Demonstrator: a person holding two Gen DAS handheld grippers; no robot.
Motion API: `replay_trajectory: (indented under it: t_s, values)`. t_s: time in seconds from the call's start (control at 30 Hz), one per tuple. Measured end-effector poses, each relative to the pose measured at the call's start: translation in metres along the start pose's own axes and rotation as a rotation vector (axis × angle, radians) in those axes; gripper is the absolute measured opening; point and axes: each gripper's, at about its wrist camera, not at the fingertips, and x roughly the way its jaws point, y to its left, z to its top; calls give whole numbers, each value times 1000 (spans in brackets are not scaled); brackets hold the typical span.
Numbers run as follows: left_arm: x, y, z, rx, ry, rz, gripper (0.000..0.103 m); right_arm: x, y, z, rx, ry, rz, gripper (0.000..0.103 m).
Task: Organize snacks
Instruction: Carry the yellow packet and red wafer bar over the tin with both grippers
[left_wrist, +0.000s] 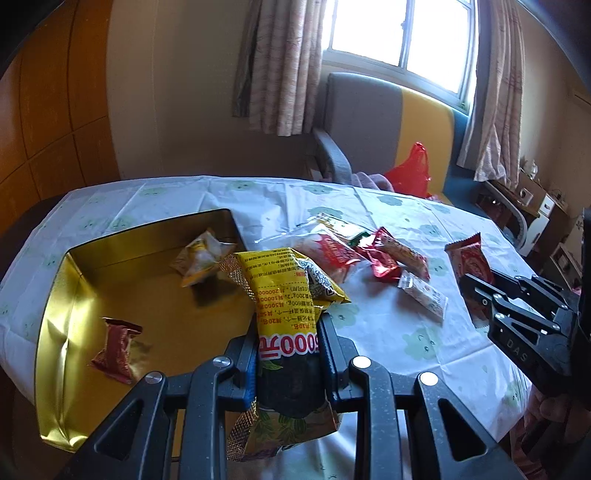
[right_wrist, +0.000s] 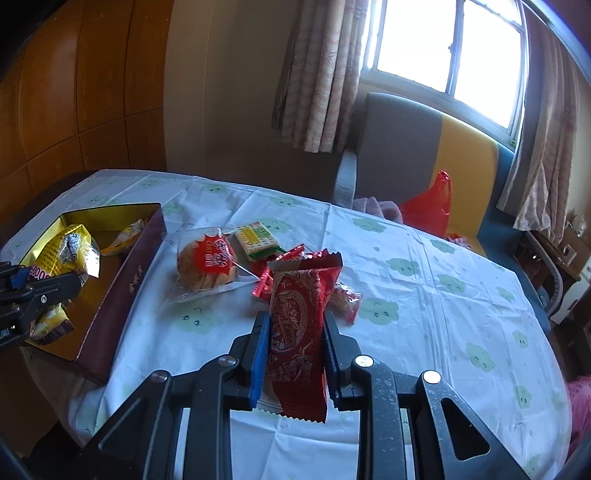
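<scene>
My left gripper (left_wrist: 288, 332) is shut on a yellow snack packet (left_wrist: 286, 291) with red print and holds it above the near right corner of the open gold tin (left_wrist: 70, 295). Inside the tin lie a small yellow-white packet (left_wrist: 203, 258) and a red packet (left_wrist: 118, 347). My right gripper (right_wrist: 295, 325) is shut on a long red cake packet (right_wrist: 295, 332), lifted above the tablecloth to the right of the tin (right_wrist: 122, 280). Behind it on the cloth sit a clear-wrapped round cake (right_wrist: 207, 266), a yellow-green cracker packet (right_wrist: 256, 236) and small red packets (right_wrist: 291, 254). Each gripper shows at the edge of the other's view.
A white tablecloth (right_wrist: 424, 314) with green cloud prints covers the table. Behind the table stands a grey and yellow chair (right_wrist: 406, 147) with a red plastic bag (right_wrist: 432, 206) on its seat. A window and curtains are further back, and low shelves stand at the far right.
</scene>
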Motion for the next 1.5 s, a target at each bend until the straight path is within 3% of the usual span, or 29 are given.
replay_trajectory:
  t_s: [0.2, 0.4, 0.63, 0.83, 1.03, 1.3, 1.5]
  values:
    - [-1, 32, -2, -61, 4, 63, 28, -1, 15, 2, -11, 1, 46, 27]
    - [2, 84, 1, -199, 23, 119, 28, -1, 45, -1, -39, 4, 175, 27]
    - [17, 119, 14, -308, 44, 102, 28, 2, 81, -1, -65, 25, 320, 27]
    - [52, 116, 33, -300, 74, 85, 32, 3, 105, 4, -108, 22, 368, 27]
    - [55, 115, 30, -307, 79, 90, 33, 5, 116, 6, -126, 29, 385, 27]
    - [26, 113, 10, -270, 36, 275, 33, 8, 134, 16, -150, 30, 438, 27]
    - [4, 113, 4, -241, 4, 335, 33, 19, 146, 26, -130, 52, 485, 27]
